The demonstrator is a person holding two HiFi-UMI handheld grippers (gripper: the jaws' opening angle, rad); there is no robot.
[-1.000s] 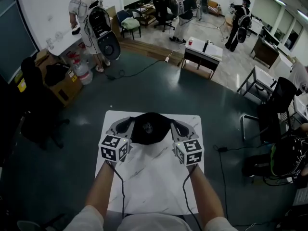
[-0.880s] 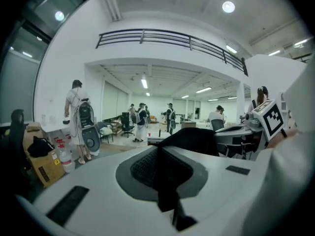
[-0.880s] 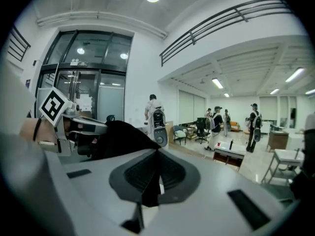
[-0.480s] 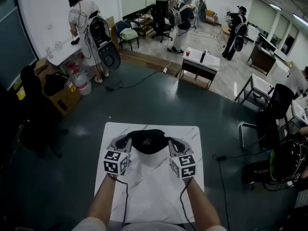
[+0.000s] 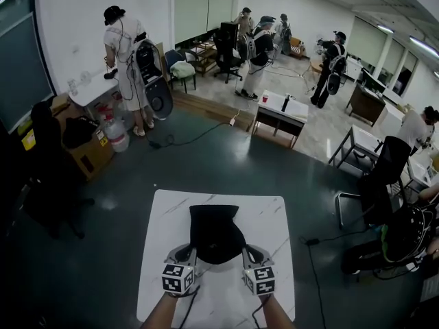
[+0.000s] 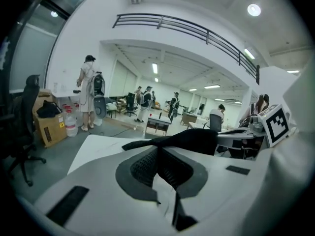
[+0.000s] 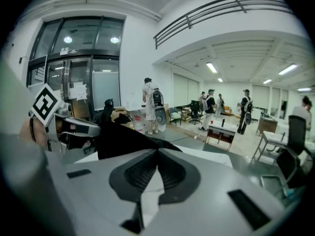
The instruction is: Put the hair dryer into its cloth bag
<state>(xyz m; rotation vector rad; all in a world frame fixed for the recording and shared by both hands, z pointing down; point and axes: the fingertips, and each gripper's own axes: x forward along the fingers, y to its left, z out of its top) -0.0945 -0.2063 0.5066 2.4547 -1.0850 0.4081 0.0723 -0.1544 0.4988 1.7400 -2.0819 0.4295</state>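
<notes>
Black cloth bag (image 5: pixel 214 232) on desk (image 5: pixel 271 214): soft, limp, prob. light. L tongs (image 5: pixel 190 256), R tongs (image 5: pixel 245 255) both clamped on near hem; hem = best hold.

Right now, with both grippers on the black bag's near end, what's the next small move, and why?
Probably ease the two apart sideways to draw the near end of the cloth bag tight. The left gripper and right gripper each have their jaws shut on a near corner of it. It lies bulging on the table, and no hair dryer shows outside it. Its mouth isn't visible.
</notes>
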